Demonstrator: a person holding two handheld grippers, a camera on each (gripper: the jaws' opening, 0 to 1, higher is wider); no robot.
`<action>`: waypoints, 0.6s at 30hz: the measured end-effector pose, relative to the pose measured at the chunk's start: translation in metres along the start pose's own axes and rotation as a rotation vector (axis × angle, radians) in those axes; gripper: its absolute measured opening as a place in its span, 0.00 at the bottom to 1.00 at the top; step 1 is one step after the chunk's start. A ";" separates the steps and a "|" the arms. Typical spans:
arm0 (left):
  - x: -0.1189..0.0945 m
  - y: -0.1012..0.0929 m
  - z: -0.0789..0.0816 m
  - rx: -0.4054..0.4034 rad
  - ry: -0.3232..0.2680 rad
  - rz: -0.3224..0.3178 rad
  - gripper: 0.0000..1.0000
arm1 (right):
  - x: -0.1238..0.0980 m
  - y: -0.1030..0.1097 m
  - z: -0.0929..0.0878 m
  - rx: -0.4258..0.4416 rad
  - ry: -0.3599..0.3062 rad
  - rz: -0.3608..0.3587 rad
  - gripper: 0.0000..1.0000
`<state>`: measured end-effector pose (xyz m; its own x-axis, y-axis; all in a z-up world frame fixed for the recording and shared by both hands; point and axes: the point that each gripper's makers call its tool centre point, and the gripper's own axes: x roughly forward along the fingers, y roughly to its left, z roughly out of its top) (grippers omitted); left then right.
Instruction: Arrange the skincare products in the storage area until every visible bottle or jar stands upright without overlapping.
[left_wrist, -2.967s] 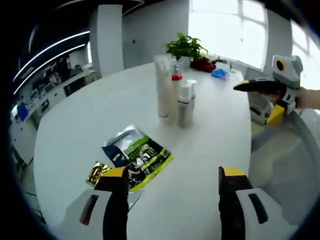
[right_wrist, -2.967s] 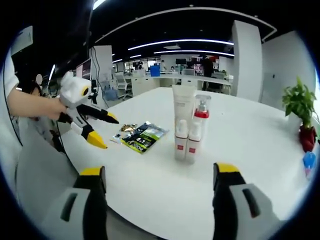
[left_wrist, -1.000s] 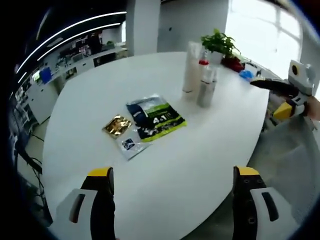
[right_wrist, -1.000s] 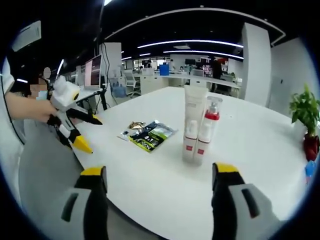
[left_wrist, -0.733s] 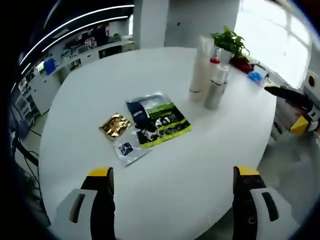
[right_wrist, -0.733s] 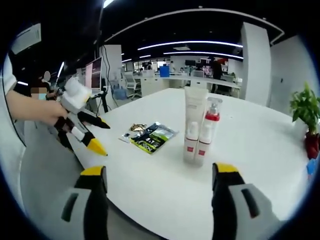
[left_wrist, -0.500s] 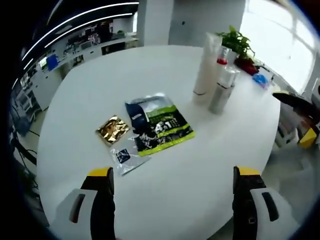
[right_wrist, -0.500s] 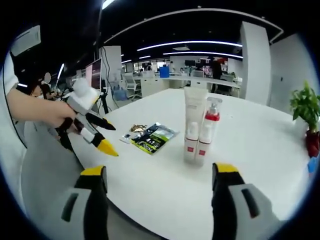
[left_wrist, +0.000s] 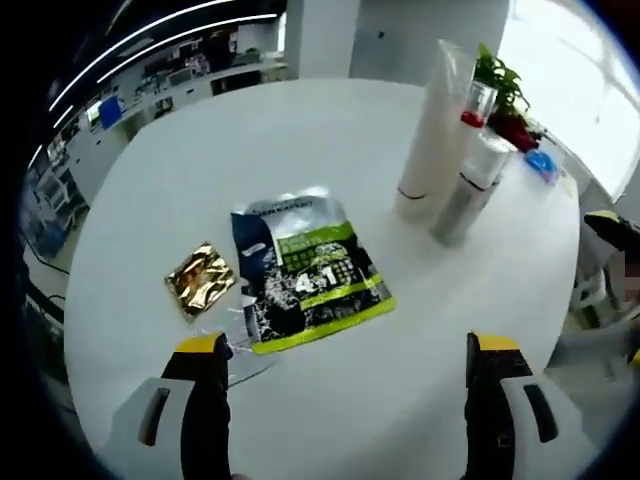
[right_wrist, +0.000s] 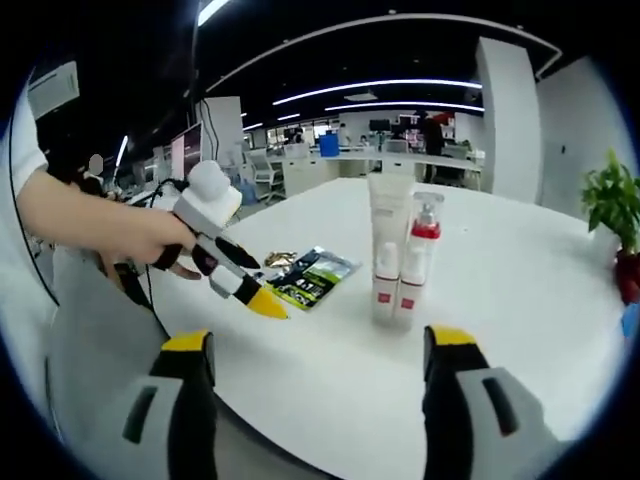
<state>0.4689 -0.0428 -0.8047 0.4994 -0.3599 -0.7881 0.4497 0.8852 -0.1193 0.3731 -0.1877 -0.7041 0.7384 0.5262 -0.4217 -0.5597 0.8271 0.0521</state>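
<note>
Left gripper view: the left claw (left_wrist: 345, 400) stands released, jaws wide apart and empty, over the near edge of the white worktop (left_wrist: 180, 170). Just beyond it lie a small clear sachet (left_wrist: 235, 355), a gold foil sachet (left_wrist: 200, 280) and a green-and-black sachet pack (left_wrist: 305, 280), all flat. Toward the far right edge the skincare group stands upright and close-packed: a tall white tube (left_wrist: 430, 140), a silver bottle (left_wrist: 468, 195) and a red-collared pump bottle (left_wrist: 478, 100).

Right gripper view: the right claw (right_wrist: 315, 400) is likewise released and empty at the near edge, with the left claw (right_wrist: 255, 290) hovering near the sachets.

Risk, as judged: the bottles stand touching or nearly so, so a sideways approach could topple one into its neighbours. The flat sachets may slide away under a jaw.
</note>
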 end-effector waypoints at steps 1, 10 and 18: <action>0.002 0.000 -0.001 -0.001 0.008 0.006 0.97 | 0.000 0.000 0.000 -0.002 0.001 0.001 0.86; 0.020 0.012 0.013 -0.070 0.018 0.072 0.97 | 0.001 0.002 -0.001 -0.020 0.012 0.003 0.85; 0.041 0.016 0.023 -0.154 0.039 0.088 0.97 | 0.001 0.001 -0.002 -0.001 0.015 0.003 0.85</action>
<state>0.5138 -0.0501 -0.8250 0.5009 -0.2701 -0.8223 0.2850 0.9486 -0.1379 0.3729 -0.1866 -0.7066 0.7307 0.5257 -0.4355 -0.5626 0.8251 0.0521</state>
